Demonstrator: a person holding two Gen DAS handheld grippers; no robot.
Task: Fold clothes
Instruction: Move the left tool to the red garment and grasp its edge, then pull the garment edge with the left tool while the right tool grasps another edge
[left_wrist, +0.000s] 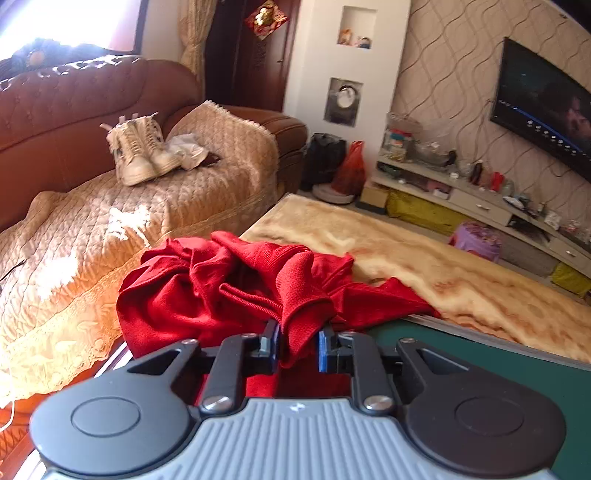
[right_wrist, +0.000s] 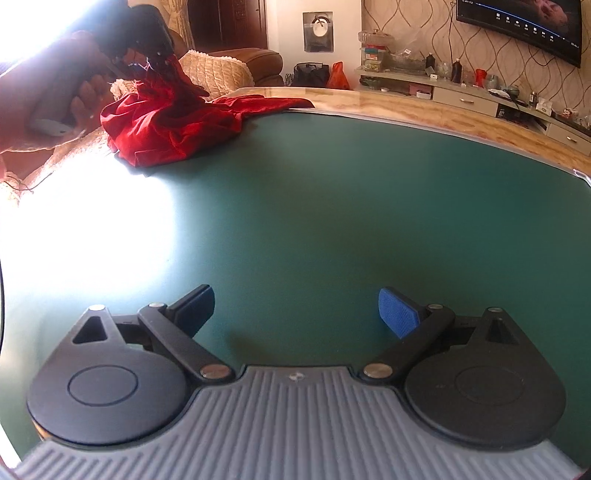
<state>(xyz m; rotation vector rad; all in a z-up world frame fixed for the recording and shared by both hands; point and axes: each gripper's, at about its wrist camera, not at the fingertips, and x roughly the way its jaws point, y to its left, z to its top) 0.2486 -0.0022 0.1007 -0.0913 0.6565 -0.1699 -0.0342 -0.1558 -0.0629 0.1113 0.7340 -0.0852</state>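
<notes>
My left gripper (left_wrist: 297, 345) pinches the red shirt (left_wrist: 221, 288) to drag it flat; right gripper (right_wrist: 297, 312) waits spread over the table (right_wrist: 332, 203).

Both grippers are showing ribbed grey housings flanked by round black discs. Black linkage arms are carrying silver screws and ending in blue ribbed pads (right_wrist: 399, 314). The left gripper (left_wrist: 298, 349) and right gripper (right_wrist: 297, 308) are looking alike. The left hand (right_wrist: 55, 92) is showing bare skin.
</notes>
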